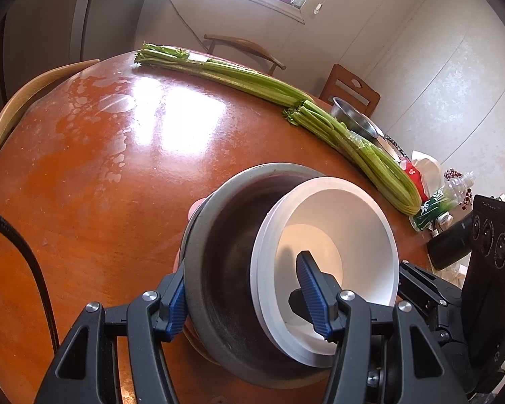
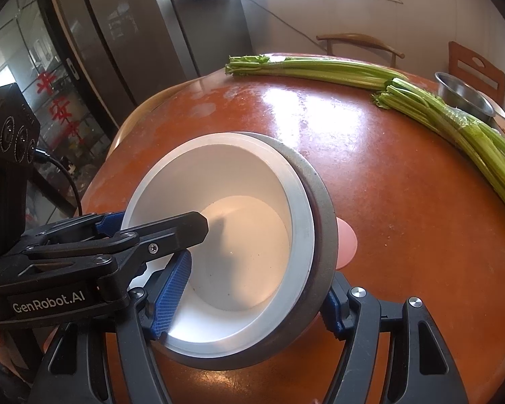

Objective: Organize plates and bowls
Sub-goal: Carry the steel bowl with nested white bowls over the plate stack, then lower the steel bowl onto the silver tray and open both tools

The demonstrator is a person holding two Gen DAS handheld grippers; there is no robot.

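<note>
A white bowl (image 1: 333, 222) (image 2: 239, 181) sits nested inside a grey bowl (image 1: 219, 245) (image 2: 323, 202), and both hang tilted just over the round wooden table (image 1: 94, 202) (image 2: 404, 222). A pink dish (image 1: 194, 209) (image 2: 346, 242) peeks out from under the grey bowl. My left gripper (image 1: 245, 303) (image 2: 151, 224) is shut on the two rims, with one blue pad outside the grey bowl and the other inside the white one. My right gripper (image 2: 252, 304) clamps the opposite side of the same stack in the same way.
Two long celery bunches (image 1: 239, 77) (image 2: 454, 124) lie across the far side of the table. Behind them stands a steel bowl (image 1: 353, 119) (image 2: 464, 96), with a plastic bottle (image 1: 454, 188) and packets nearby. Wooden chairs (image 1: 350, 89) and a fridge (image 2: 124, 33) surround the table.
</note>
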